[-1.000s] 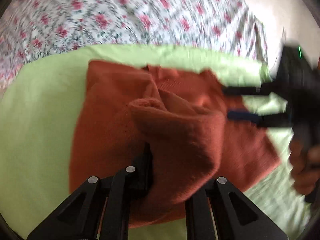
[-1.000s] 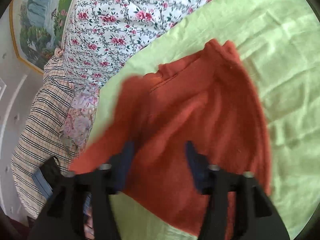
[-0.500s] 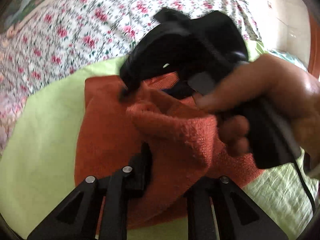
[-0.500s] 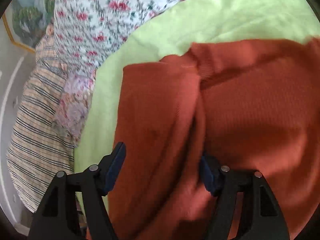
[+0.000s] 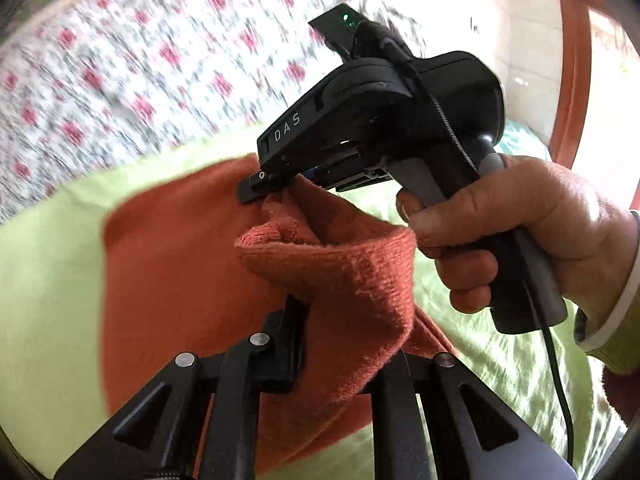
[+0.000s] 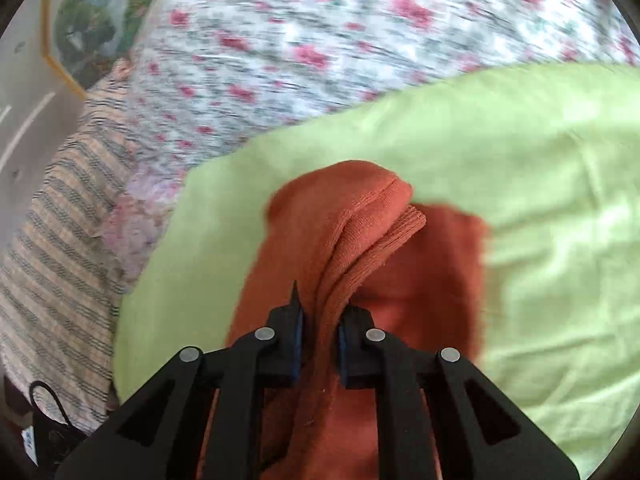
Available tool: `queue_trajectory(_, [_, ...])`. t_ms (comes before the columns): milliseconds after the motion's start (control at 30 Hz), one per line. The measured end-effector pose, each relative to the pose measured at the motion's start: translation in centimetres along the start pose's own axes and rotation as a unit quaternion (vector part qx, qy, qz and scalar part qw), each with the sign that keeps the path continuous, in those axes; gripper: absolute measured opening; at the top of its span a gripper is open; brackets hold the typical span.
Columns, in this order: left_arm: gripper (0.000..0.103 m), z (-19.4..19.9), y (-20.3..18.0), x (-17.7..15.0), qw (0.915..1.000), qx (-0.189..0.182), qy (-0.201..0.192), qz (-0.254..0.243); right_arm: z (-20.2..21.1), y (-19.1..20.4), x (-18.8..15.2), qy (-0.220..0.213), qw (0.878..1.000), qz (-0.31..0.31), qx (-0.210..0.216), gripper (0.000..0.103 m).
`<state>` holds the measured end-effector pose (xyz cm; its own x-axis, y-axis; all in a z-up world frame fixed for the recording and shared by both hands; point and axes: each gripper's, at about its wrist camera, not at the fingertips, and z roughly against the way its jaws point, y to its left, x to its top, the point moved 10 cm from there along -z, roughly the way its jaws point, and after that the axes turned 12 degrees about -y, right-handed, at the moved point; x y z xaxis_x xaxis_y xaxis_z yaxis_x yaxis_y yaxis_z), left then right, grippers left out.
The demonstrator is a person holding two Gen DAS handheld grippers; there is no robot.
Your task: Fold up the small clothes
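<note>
A small rust-orange knit garment point(image 5: 168, 280) lies on a light green sheet point(image 5: 48, 280). My left gripper point(image 5: 340, 344) is shut on a thick fold of it, which hangs over the jaws and hides the right finger. My right gripper point(image 6: 320, 340) is shut on a bunched edge of the same garment point(image 6: 360, 240), which rises between its fingers. In the left wrist view the right gripper's black body point(image 5: 384, 120) sits just beyond the fold, its tip pinching cloth, held by a hand point(image 5: 520, 232).
A floral bedspread point(image 6: 320, 40) covers the bed beyond the green sheet point(image 6: 540, 200). A striped checked cloth point(image 6: 52, 248) lies at the left edge. A framed picture point(image 6: 88, 28) hangs on the wall. A wooden door frame point(image 5: 576, 80) stands at the right.
The right gripper has closed on the garment's edge and lifted it, with more of the green sheet now showing. The left gripper still holds its fold. Both views have shifted.
</note>
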<state>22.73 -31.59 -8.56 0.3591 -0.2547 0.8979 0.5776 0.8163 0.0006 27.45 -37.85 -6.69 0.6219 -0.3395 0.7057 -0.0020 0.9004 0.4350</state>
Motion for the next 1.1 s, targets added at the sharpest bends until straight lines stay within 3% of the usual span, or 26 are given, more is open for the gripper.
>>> queue_trajectory(133, [0.013, -1.1, -0.8, -1.4, 0.9998, -0.002, 0.018, -0.003, -0.8, -4.0, -2.3, 0.02, 0.999, -0.022, -0.02, 0.014])
queue_trajectory(333, [0.014, -0.7, -0.9, -0.9, 0.9999, -0.009, 0.01, -0.008, -0.2, -4.3, -2.2, -0.002, 1.0, -0.03, -0.009, 0.014])
queue_trajectory(433, [0.024, -1.8, -1.3, -1.9, 0.999, -0.024, 0.038, -0.003, -0.2, -4.2, -2.1, -0.003, 1.0, -0.022, -0.021, 0.015])
queue_trajectory(533, [0.037, -0.5, -1.3, -2.3, 0.9984, -0.04, 0.039, 0.0, -0.6, -4.8, -3.0, 0.009, 0.999, -0.015, -0.045, 0.018])
queue_trajectory(700, [0.057, 3.5, 1.2, -3.1, 0.9957, -0.064, 0.047, 0.048, 2.0, -5.1, -2.9, -0.008, 0.996, -0.001, -0.085, 0.036])
queue_trajectory(767, [0.067, 5.0, 3.5, -3.5, 0.9943, -0.053, 0.049, 0.079, 3.1, -5.1, -3.1, -0.013, 0.995, -0.012, -0.093, 0.065])
queue_trajectory(833, [0.071, 6.6, 5.7, -4.0, 0.9922, -0.037, 0.047, 0.11, 3.9, -4.7, -3.2, -0.019, 0.996, -0.022, -0.082, 0.081])
queue_trajectory(933, [0.078, 7.3, 9.9, -4.2, 0.9869, -0.014, 0.047, 0.154, 4.4, -3.9, -4.0, -0.012, 0.998, -0.042, -0.05, 0.083])
queue_trajectory(1033, [0.081, 5.8, 15.0, -4.5, 0.9775, 0.005, 0.058, 0.203, 4.0, -3.5, -4.7, 0.0, 0.998, -0.047, -0.046, 0.083])
queue_trajectory(1100, [0.081, 4.1, 17.1, -4.9, 0.9671, -0.009, 0.07, 0.244, 3.6, -3.6, -5.1, 0.007, 0.998, -0.049, -0.048, 0.083])
